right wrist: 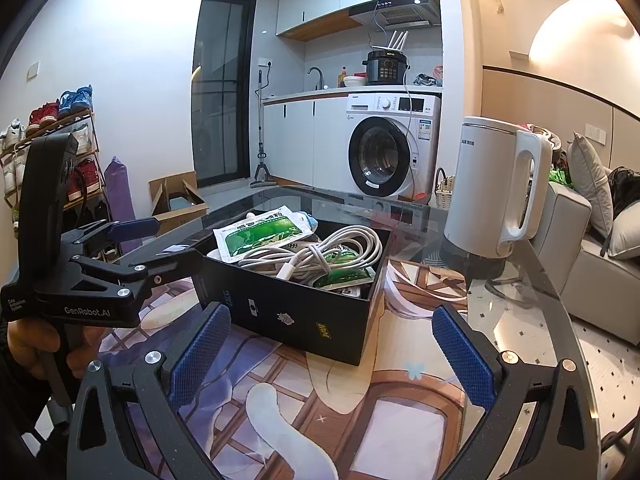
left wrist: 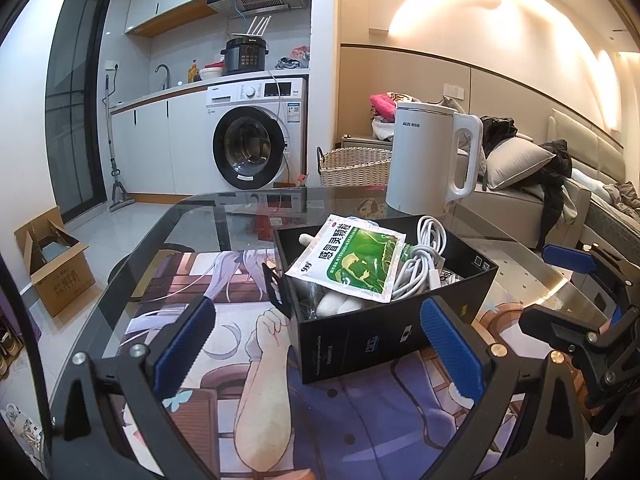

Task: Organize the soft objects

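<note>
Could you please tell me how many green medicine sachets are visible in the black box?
2: one sachet lies on top at the box's far-left end, another sachet sits partly under the white cable. More may be hidden underneath.

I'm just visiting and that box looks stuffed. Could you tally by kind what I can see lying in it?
In the open black cardboard box:
Green-and-white foil medicine sachets: 3, one large sachet on top and two smaller ones half under the cable.
Coiled white charging cable: 1
White fluffy soft item: 1
Pale blue soft item: 1
Total: 6 visible; more may lie hidden underneath.
</note>
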The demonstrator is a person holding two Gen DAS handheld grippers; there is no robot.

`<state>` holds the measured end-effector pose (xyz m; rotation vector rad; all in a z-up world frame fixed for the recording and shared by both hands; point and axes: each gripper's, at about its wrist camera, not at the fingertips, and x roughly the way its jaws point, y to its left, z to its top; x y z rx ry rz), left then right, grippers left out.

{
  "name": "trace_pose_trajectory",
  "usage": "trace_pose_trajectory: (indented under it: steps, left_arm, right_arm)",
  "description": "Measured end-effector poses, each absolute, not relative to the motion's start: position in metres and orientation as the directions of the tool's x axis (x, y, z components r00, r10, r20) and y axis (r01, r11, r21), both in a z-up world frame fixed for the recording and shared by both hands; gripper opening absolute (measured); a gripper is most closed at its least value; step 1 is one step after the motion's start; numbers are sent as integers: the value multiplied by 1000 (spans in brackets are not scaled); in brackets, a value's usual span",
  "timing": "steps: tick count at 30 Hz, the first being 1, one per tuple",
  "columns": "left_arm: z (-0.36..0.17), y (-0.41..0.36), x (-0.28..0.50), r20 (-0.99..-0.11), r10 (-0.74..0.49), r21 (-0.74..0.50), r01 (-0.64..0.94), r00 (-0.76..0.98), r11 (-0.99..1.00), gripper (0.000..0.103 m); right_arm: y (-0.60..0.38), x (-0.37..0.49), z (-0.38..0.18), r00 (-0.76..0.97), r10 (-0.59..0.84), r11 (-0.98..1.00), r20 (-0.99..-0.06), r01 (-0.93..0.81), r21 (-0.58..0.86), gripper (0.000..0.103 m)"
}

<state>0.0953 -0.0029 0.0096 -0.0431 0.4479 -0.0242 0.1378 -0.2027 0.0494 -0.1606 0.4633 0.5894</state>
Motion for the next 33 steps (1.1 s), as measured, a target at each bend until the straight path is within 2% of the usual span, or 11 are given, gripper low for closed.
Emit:
trace_pose_trajectory:
  steps: [33]
  left_arm:
    - [8, -4, 95, -429, -27, -40, 11, 903, 999, 103]
  right_arm:
    - [-207, 136, 51, 736, 502, 825, -454, -565, -3, 103]
